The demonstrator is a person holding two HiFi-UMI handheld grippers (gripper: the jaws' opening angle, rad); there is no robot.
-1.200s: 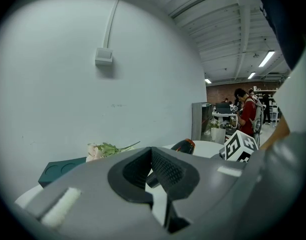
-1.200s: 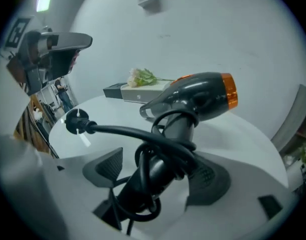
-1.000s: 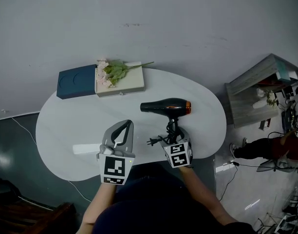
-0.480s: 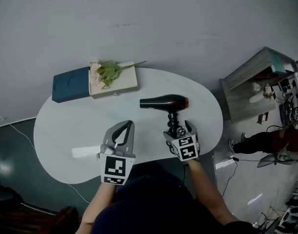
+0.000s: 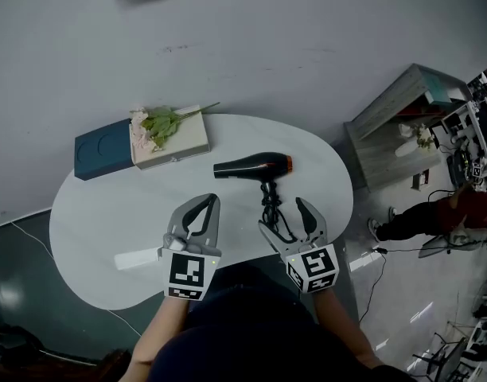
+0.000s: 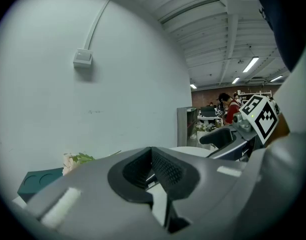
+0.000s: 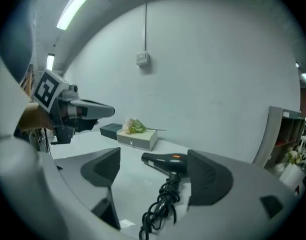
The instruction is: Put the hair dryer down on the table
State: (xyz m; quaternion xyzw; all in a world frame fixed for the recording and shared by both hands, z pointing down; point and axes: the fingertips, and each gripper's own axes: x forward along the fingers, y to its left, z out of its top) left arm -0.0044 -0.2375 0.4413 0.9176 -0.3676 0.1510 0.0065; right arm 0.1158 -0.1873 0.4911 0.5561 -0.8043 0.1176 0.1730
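Note:
The black hair dryer (image 5: 251,166) with an orange ring lies on its side on the white table (image 5: 92,205), handle toward me, its cord (image 5: 271,213) coiled beside the handle. My right gripper (image 5: 282,216) stands open at the near edge, jaws wide on either side of the cord coil and touching nothing. In the right gripper view the hair dryer (image 7: 168,162) and its cord (image 7: 160,209) lie ahead of the right gripper (image 7: 155,175), apart from the pads. My left gripper (image 5: 205,204) hovers left of it, shut and empty; the left gripper (image 6: 153,171) shows its pads together.
A dark blue box (image 5: 103,148) and a cream box (image 5: 176,142) with pink flowers (image 5: 154,121) sit at the table's far left. A white flat object (image 5: 138,258) lies near the left gripper. A grey shelf (image 5: 387,130) and a person (image 5: 458,213) are off to the right.
The right gripper opened off the hair dryer's handle and drew back toward me. The dryer stays lying on the table. The left gripper has kept its place.

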